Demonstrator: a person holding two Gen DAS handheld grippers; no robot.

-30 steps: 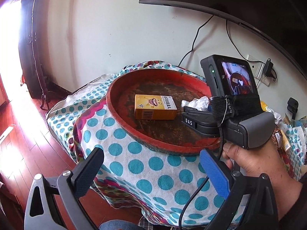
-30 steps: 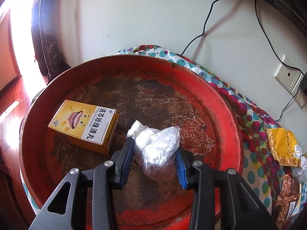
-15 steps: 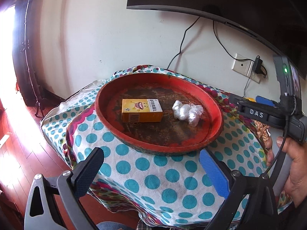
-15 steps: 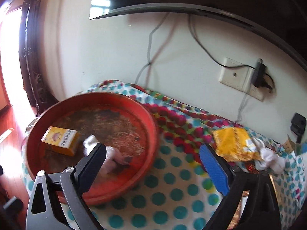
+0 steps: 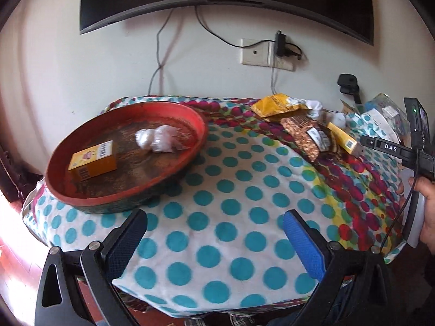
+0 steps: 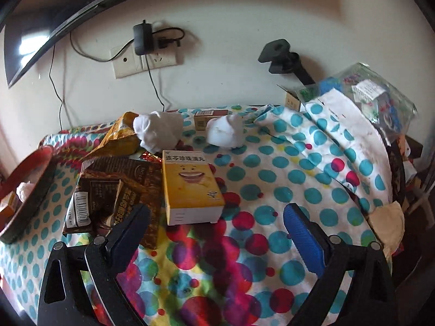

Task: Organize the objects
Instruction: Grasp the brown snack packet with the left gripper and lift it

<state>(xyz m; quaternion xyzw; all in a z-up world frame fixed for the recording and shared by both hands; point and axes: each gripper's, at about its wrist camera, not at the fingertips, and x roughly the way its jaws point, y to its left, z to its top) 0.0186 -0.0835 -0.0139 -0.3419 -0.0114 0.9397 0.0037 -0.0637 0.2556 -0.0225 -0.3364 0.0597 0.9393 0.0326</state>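
A red round tray (image 5: 201, 133) sits at the table's left end, holding a yellow box (image 5: 92, 160) and a white plastic bag (image 5: 157, 140). My left gripper (image 5: 213, 218) is open and empty over the dotted cloth, near the table's front edge. My right gripper (image 6: 216, 214) is open and empty further right. A second yellow box with a smiling face (image 6: 190, 187) lies just beyond its fingers, apart from them. A brown snack packet (image 6: 117, 184) lies to the left of that box. The red tray (image 6: 30, 190) shows at the far left of the right wrist view.
Behind the box lie a yellow packet (image 6: 122, 135), two white crumpled wads (image 6: 159, 130) (image 6: 225, 130) and a small brown box (image 6: 209, 116). A clear bag of items (image 6: 375, 100) is piled at the right. A hand (image 5: 428, 209) holds the right gripper's handle. Wall socket and cables are behind.
My right gripper let go of the white plastic bag in the tray, opened wide and swung right to the packets. My left gripper also swung right, leaving the tray on its left.
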